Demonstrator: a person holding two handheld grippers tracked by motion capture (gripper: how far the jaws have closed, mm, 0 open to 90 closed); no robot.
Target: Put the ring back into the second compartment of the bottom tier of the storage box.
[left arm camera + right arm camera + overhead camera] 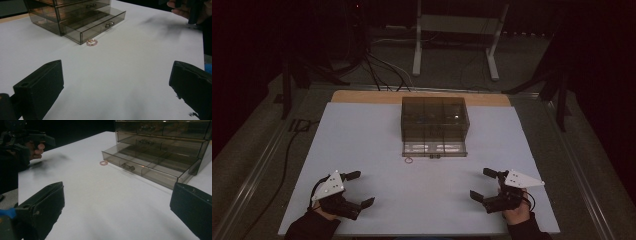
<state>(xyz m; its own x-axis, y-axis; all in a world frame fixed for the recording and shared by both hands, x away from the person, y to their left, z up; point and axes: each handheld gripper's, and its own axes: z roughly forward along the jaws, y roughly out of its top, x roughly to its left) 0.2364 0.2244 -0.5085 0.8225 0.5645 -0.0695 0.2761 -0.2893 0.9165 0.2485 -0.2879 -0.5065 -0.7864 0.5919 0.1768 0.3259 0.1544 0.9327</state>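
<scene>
Flat on the white table top (377,150) lies a small pink bead ring (408,160), just beside the left front corner of the smoky see-through plastic drawer chest (434,120), whose bottom drawer (435,148) is pulled out toward the person. Being round, the ring has no long axis; no writing can be read anywhere. Both the left gripper (356,189) and the right gripper (482,184) rest near the table's front edge, jaws spread wide and empty, well apart from the ring, nothing between.
</scene>
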